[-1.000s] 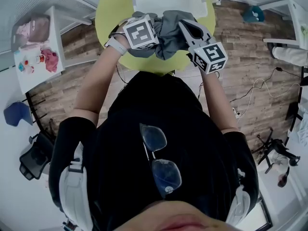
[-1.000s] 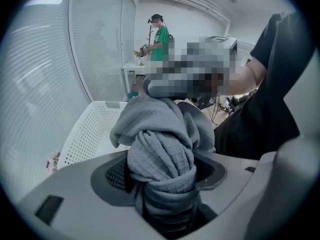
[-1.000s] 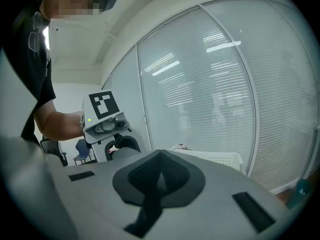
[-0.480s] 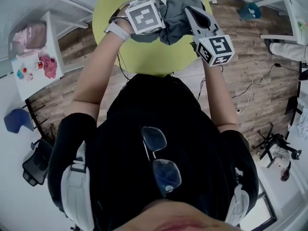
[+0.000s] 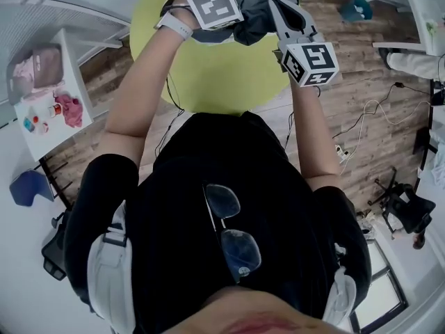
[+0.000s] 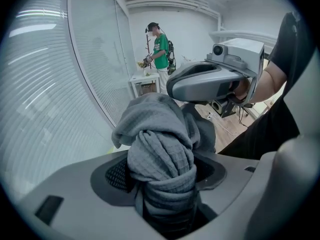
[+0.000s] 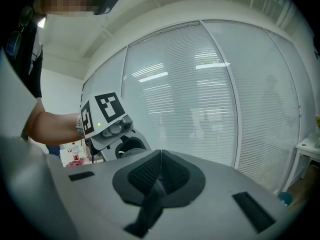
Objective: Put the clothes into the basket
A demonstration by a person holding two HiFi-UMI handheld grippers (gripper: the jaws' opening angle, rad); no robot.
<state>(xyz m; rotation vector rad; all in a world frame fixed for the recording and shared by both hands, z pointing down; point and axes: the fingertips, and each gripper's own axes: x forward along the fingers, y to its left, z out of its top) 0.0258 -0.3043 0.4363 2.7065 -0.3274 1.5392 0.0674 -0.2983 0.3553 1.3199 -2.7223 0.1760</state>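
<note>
A grey waffle-knit garment (image 5: 254,5) hangs bunched between my two grippers, above the far side of a yellow-green round table (image 5: 215,68). In the left gripper view a thick twisted wad of the garment (image 6: 160,149) fills my left gripper (image 6: 162,184), which is shut on it. My right gripper (image 5: 272,4) meets the cloth from the right. In its own view the right gripper (image 7: 159,176) has its pads (image 7: 145,176) pressed together, with a thin dark strip of fabric running down between them. The basket is not in view.
A white shelf unit with pink items (image 5: 49,89) stands at the left. Cables (image 5: 375,117) lie on the wood floor at the right. A person in a green shirt (image 6: 161,51) stands by a small white table (image 6: 145,81). Glass walls with blinds (image 7: 215,94) are close.
Both grippers have carried the grey garment up the picture, away from my body and further over the yellow-green table. The hold on the cloth looks unchanged.
</note>
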